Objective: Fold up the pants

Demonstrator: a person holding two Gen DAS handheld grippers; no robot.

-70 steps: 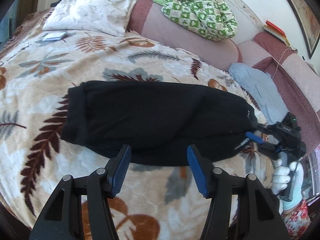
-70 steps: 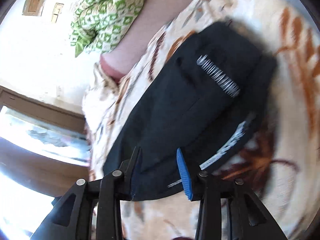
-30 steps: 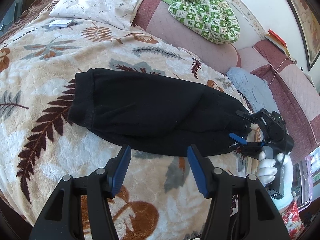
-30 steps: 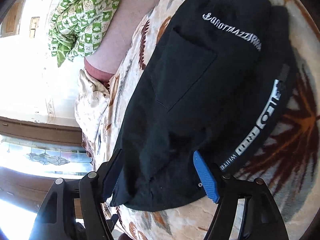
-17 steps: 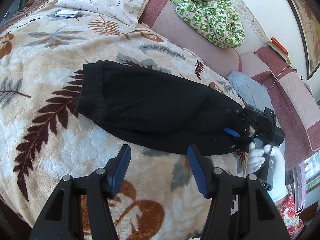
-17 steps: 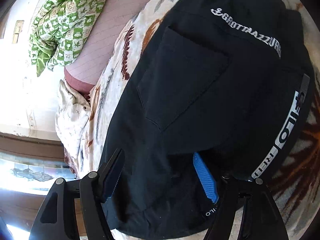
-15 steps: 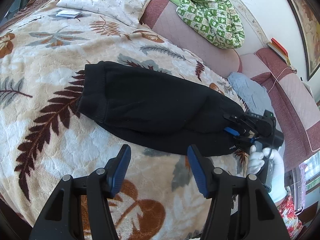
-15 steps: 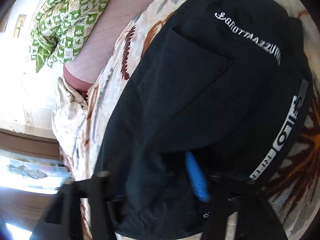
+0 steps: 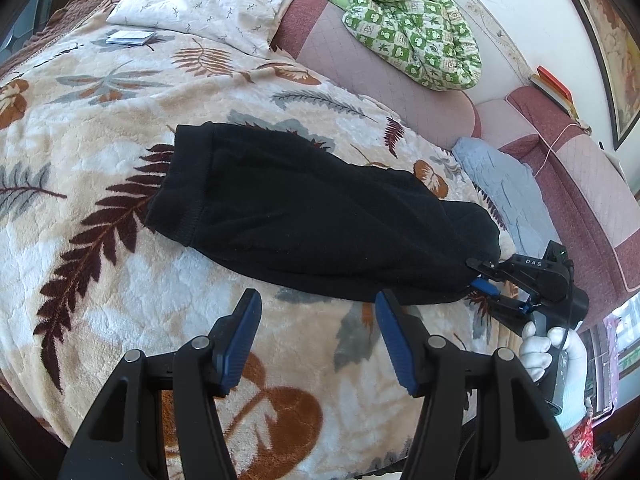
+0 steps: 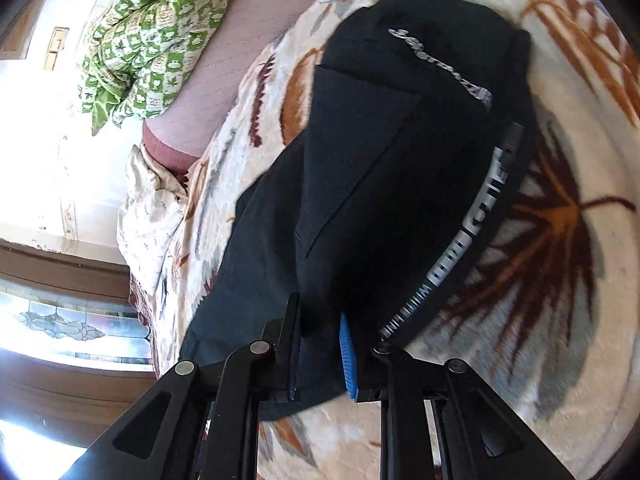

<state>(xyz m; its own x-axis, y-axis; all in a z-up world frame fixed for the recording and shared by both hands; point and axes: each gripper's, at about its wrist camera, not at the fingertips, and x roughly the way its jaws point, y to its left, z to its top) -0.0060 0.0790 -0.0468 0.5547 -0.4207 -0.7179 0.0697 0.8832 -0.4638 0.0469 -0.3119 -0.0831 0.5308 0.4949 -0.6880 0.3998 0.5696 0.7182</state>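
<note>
Black pants (image 9: pixel 304 216) lie folded lengthwise on a leaf-patterned blanket (image 9: pixel 100 264), cuffs at the left, waistband at the right. My left gripper (image 9: pixel 316 328) is open and empty, hovering just in front of the pants' near edge. My right gripper (image 9: pixel 478 276) is shut on the waistband end of the pants. In the right wrist view the right gripper (image 10: pixel 320 344) pinches a fold of the black pants (image 10: pixel 392 168), whose back pocket and white waistband lettering show.
A cream pillow (image 9: pixel 208 4) and a small booklet (image 9: pixel 130 37) lie at the far left. A green checked quilt (image 9: pixel 412 28) sits on the padded headboard (image 9: pixel 384 80). A light blue cloth (image 9: pixel 504 188) lies right of the pants.
My right gripper has closed from open onto the waistband end of the pants. The left gripper has stayed open and drawn back slightly from the pants.
</note>
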